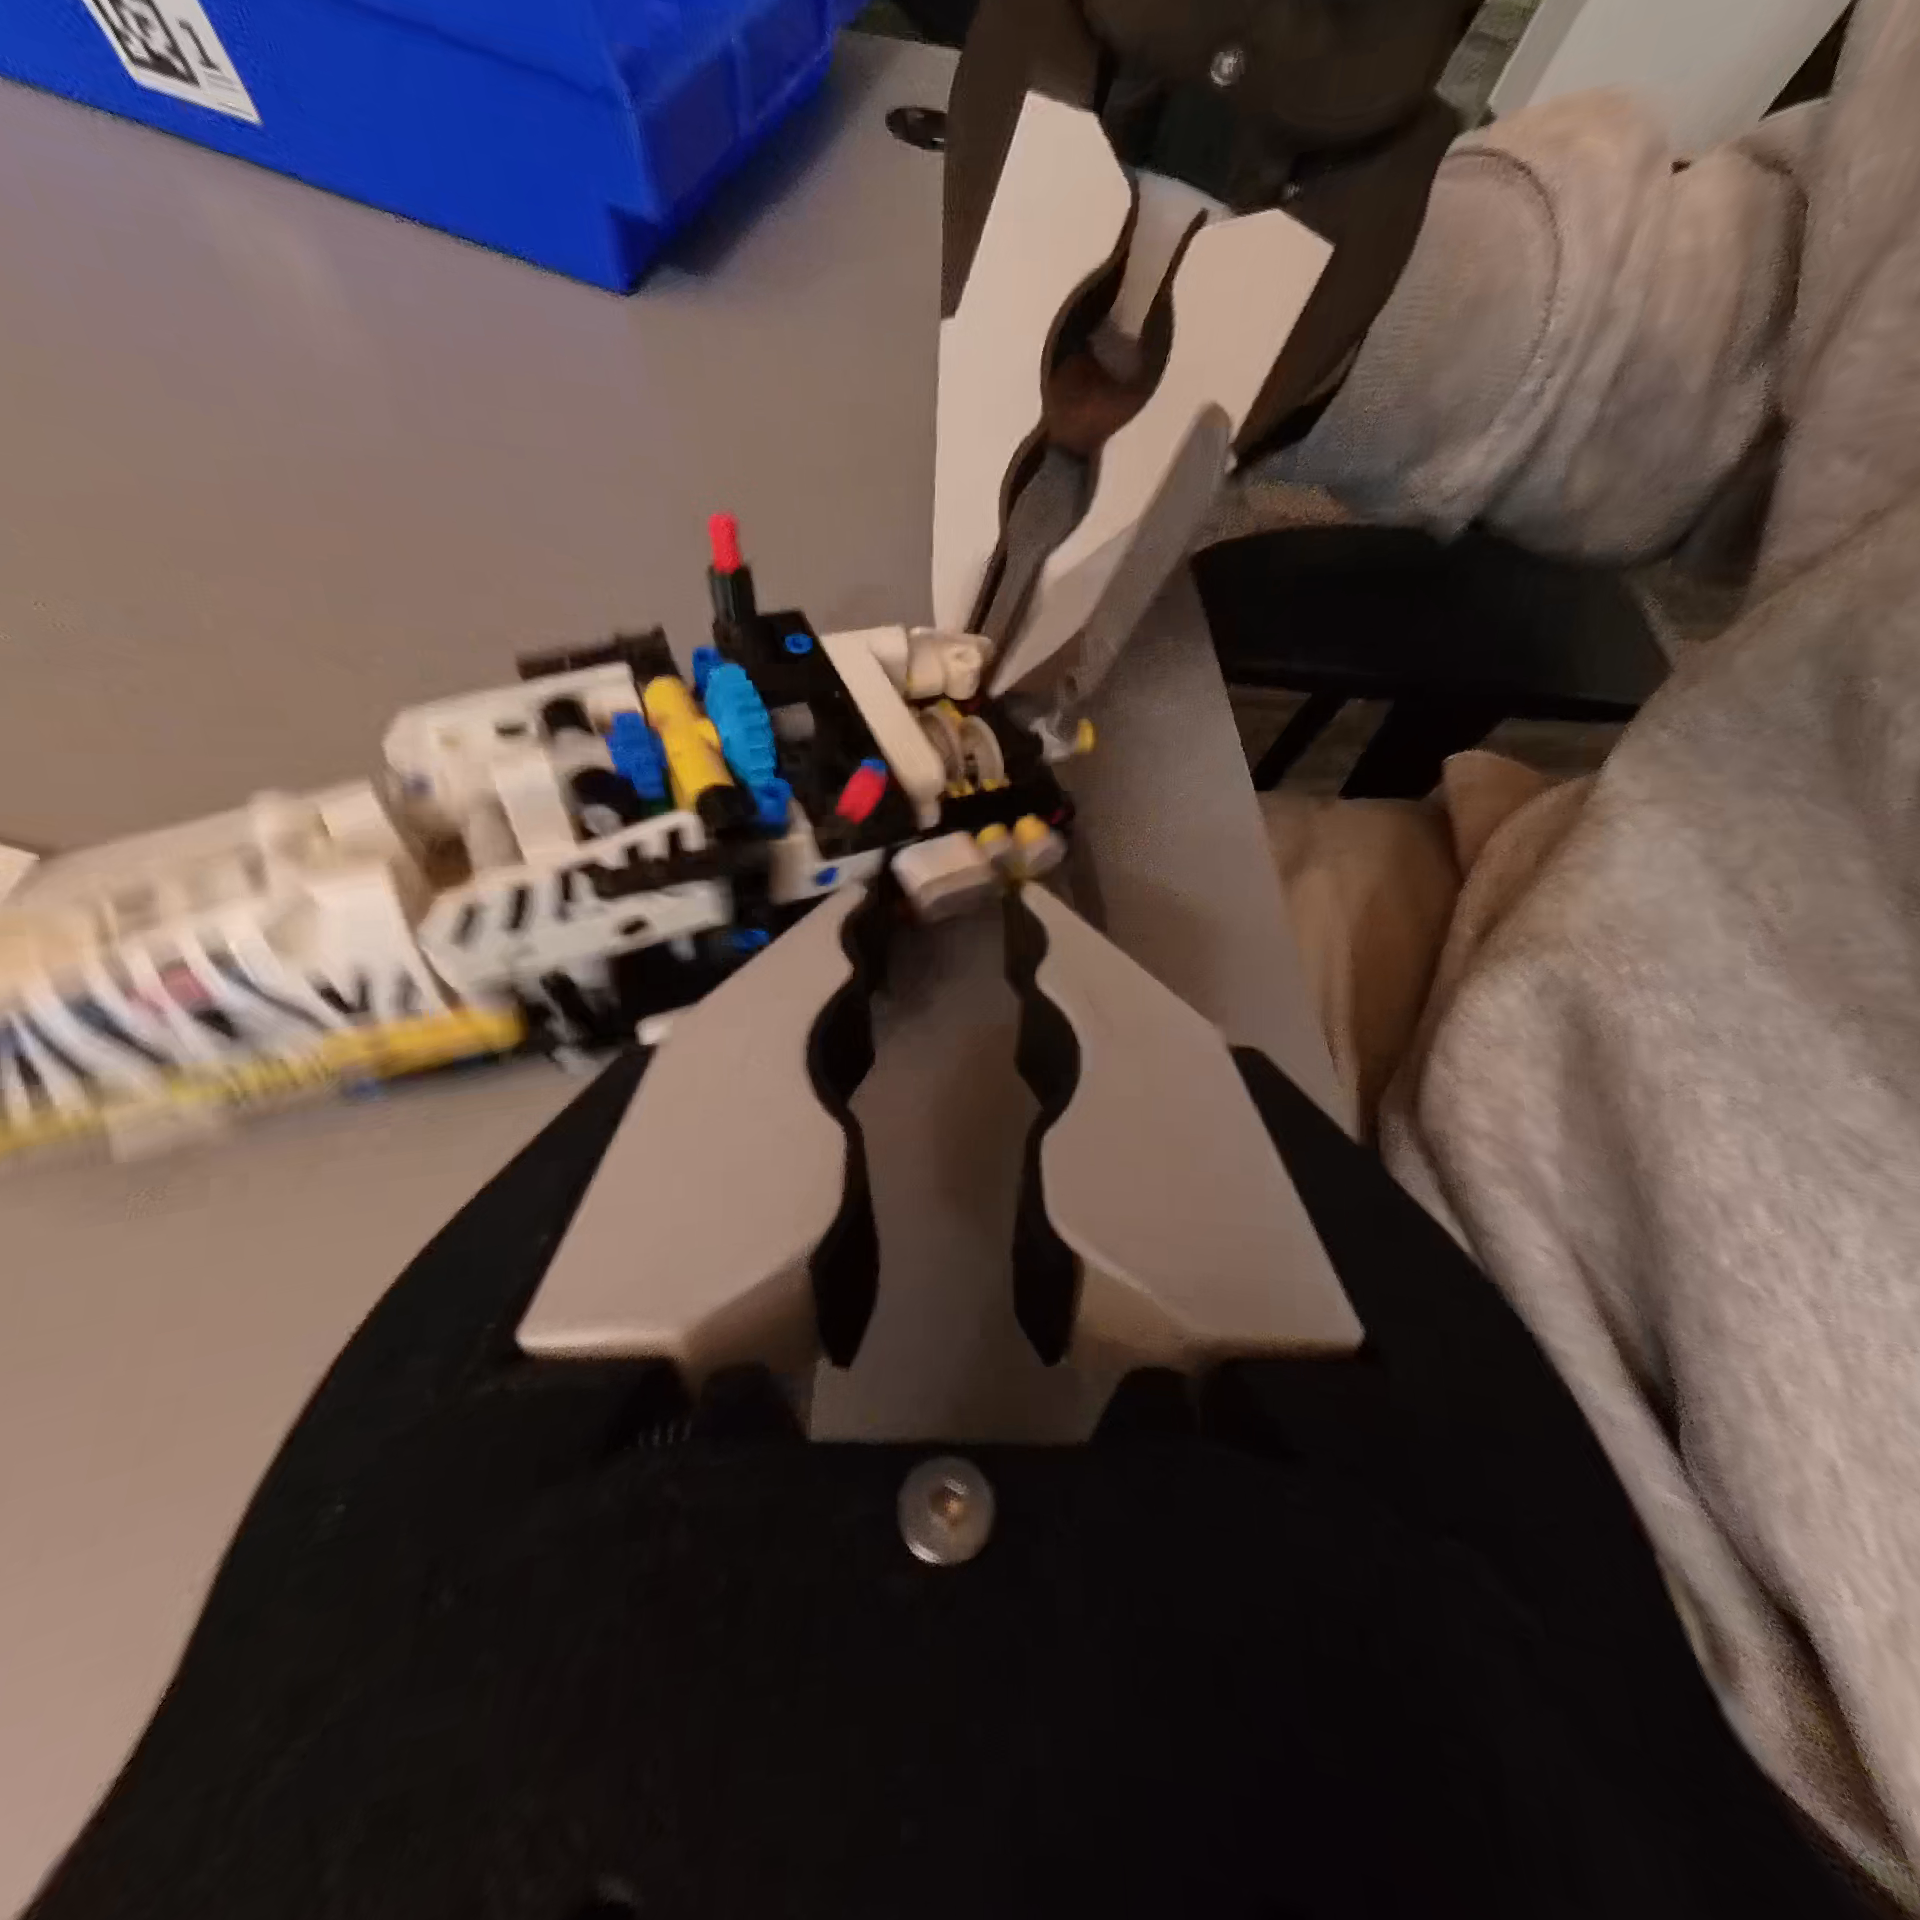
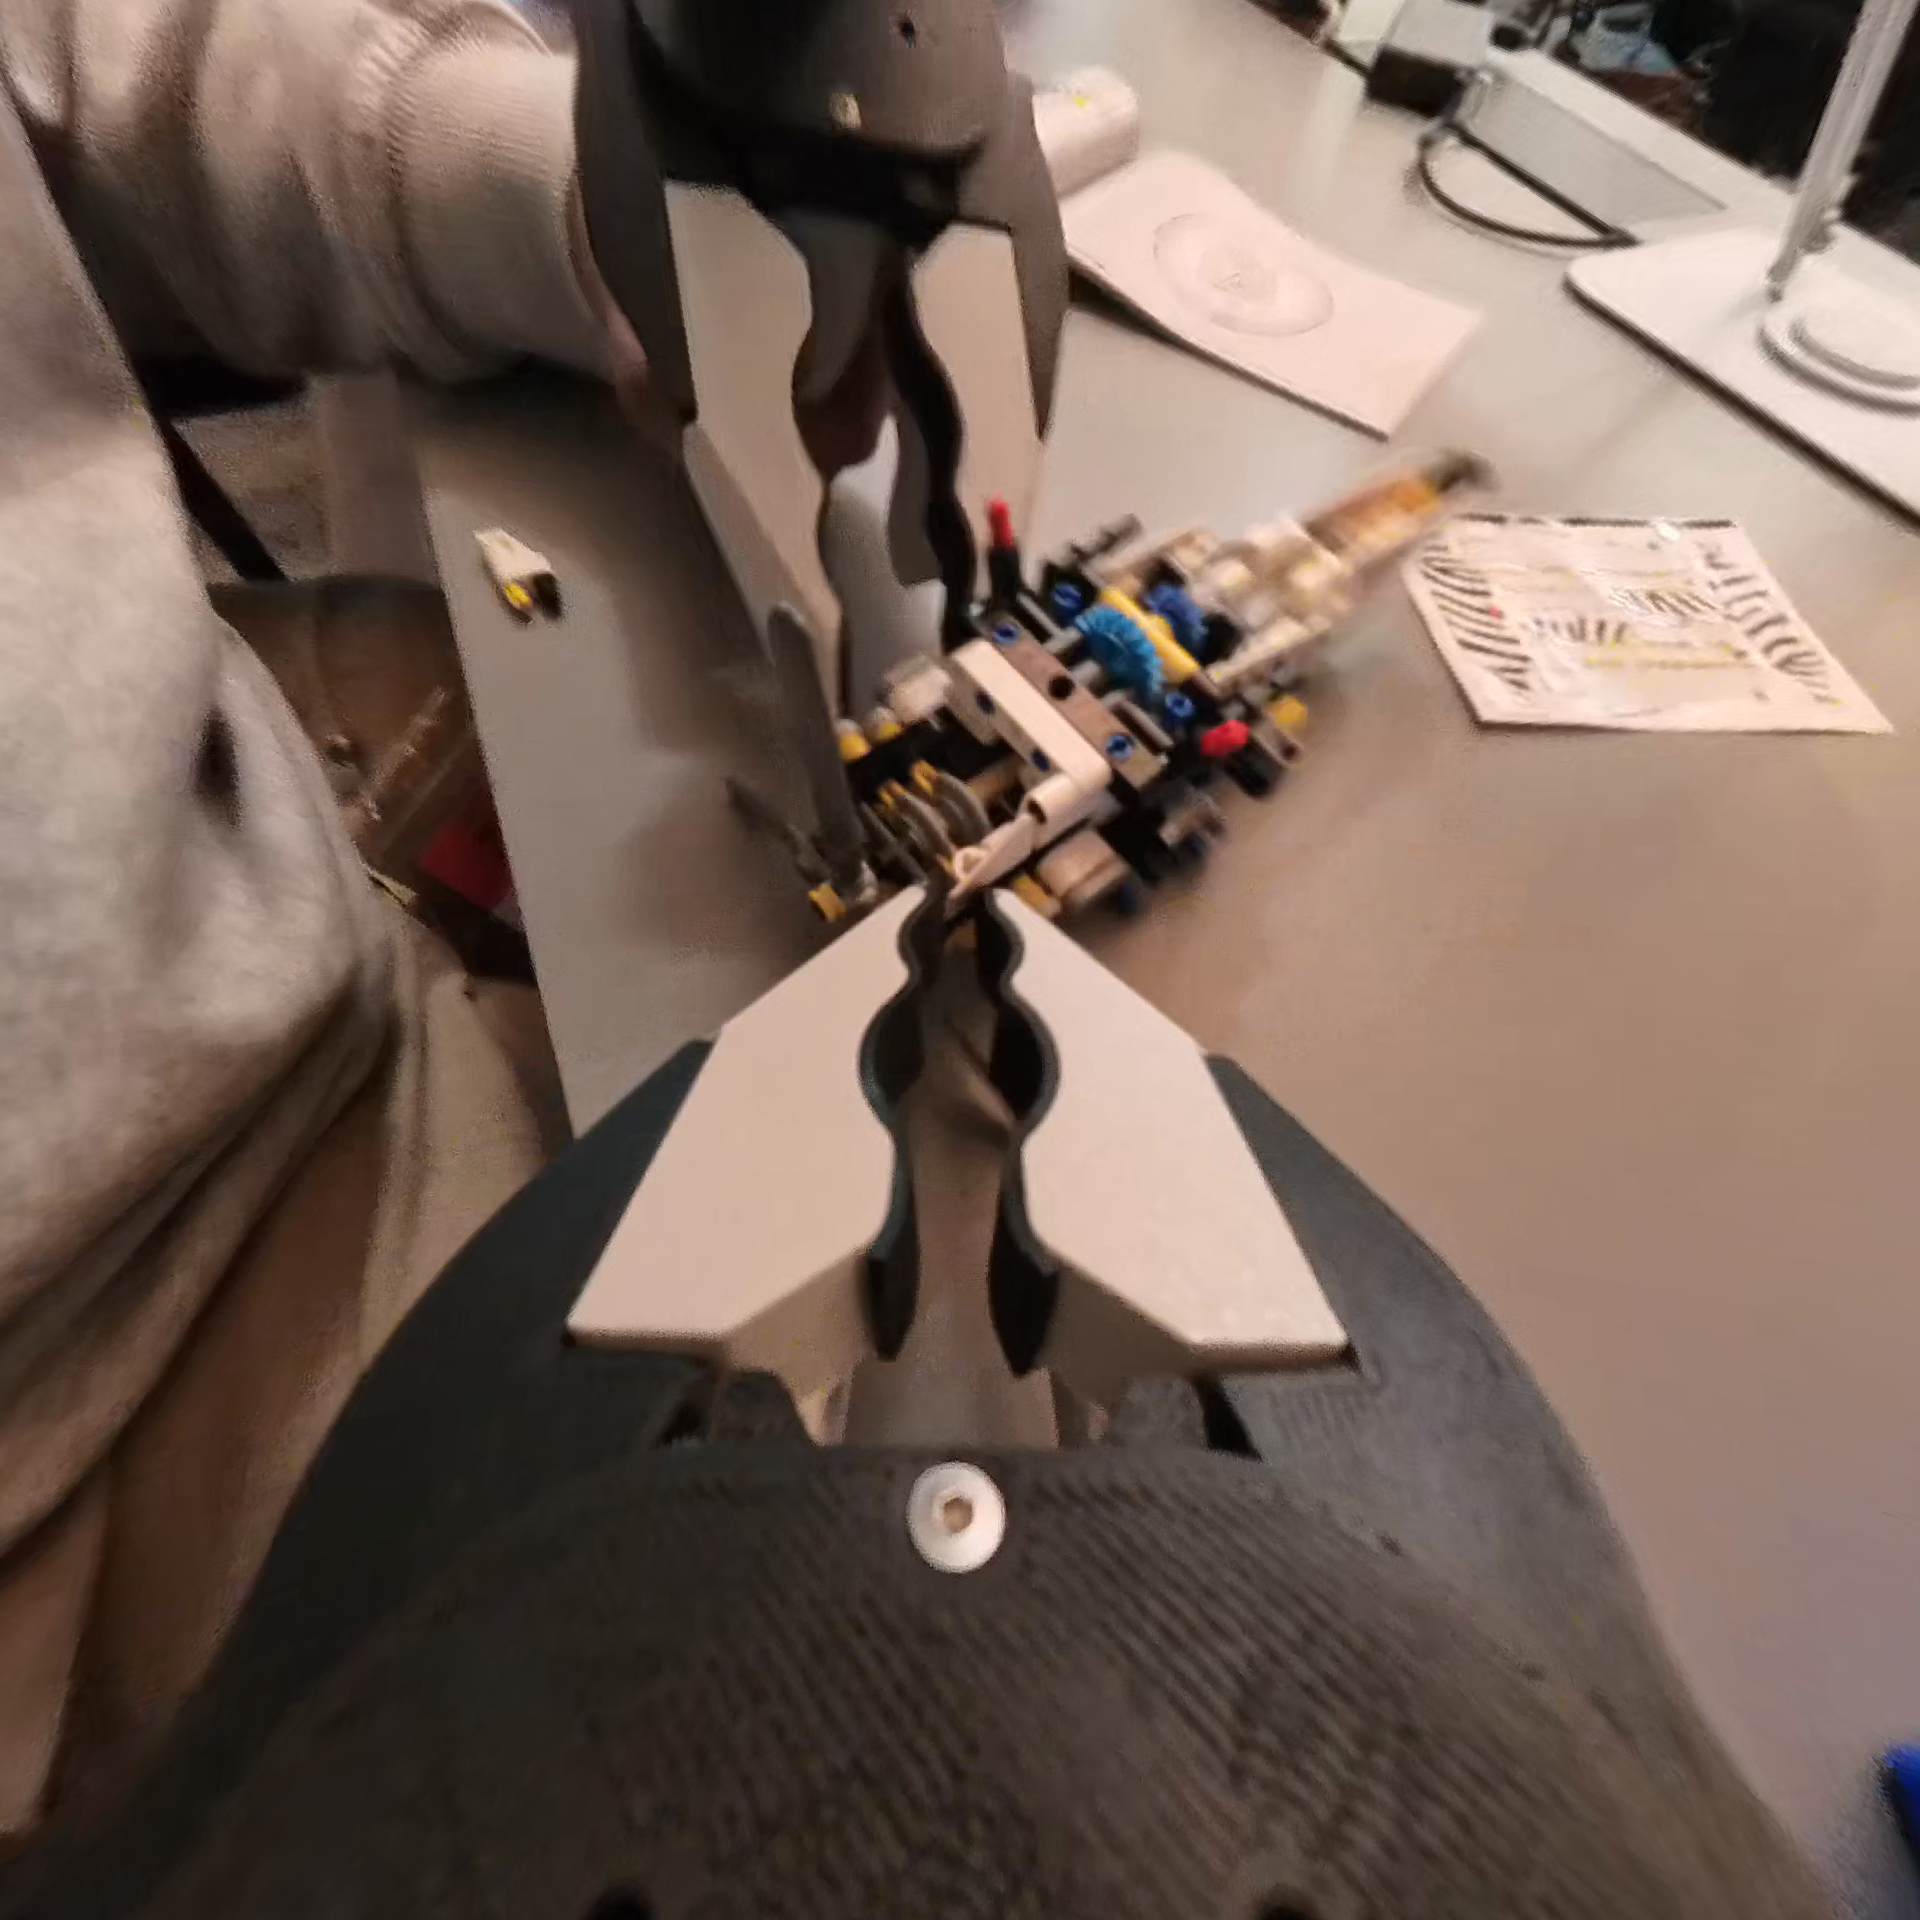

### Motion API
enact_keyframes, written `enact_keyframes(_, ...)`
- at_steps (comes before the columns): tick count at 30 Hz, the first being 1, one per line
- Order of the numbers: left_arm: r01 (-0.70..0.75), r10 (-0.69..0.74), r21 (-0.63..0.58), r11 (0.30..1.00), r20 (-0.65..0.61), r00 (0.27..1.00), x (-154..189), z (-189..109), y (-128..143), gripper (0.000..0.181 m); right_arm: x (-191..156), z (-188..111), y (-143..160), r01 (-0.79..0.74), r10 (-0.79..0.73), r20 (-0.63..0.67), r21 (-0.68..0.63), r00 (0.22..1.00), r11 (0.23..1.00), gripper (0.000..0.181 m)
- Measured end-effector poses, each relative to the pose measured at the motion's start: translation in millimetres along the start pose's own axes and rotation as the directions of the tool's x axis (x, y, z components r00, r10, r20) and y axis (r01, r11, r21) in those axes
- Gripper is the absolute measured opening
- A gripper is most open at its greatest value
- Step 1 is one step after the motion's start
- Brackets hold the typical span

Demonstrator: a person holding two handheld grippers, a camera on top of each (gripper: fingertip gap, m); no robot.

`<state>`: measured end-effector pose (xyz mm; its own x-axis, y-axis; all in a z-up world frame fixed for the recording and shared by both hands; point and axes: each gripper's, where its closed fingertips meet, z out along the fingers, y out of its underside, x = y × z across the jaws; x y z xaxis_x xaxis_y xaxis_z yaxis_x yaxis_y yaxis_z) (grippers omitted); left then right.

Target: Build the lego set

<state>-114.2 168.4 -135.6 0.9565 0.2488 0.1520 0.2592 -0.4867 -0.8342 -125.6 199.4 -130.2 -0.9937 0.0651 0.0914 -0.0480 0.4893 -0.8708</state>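
Observation:
The lego model lies on the grey table. It has a black frame, blue gears, a yellow axle, red pins and white panels. My left gripper is shut on a light grey piece at the model's near end. My right gripper is shut on a small white piece at the same end of the model. The two grippers meet nose to nose over that end. The right gripper shows from above in the left wrist view, and the left one in the right wrist view.
A blue bin stands at the back. A striped sticker sheet and a white booklet lie beyond the model. A small loose piece lies near the table edge. The person's grey sleeves and body are close by. My hands' fingertips stand some 4 cm from each other.

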Motion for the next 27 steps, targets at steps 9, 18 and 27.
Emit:
enact_keyframes(9,0.013,-0.014,-0.008,1.000,-0.024,1.000,2.8,0.0,1.4,0.024,3.0,-2.4,1.3,0.000,0.000,0.009,-0.015,1.000,1.000,0.003)
enact_keyframes(18,0.046,-0.046,-0.006,0.999,-0.053,0.998,4.7,-2.8,4.8,0.027,-1.4,-0.7,-1.2,-0.025,0.025,0.016,-0.002,1.000,1.000,0.003)
enact_keyframes(27,0.091,-0.091,-0.019,0.996,0.009,0.996,-1.1,-23.4,21.1,0.037,-21.9,18.1,-16.8,-0.025,0.025,0.029,0.019,0.999,1.000,0.006)
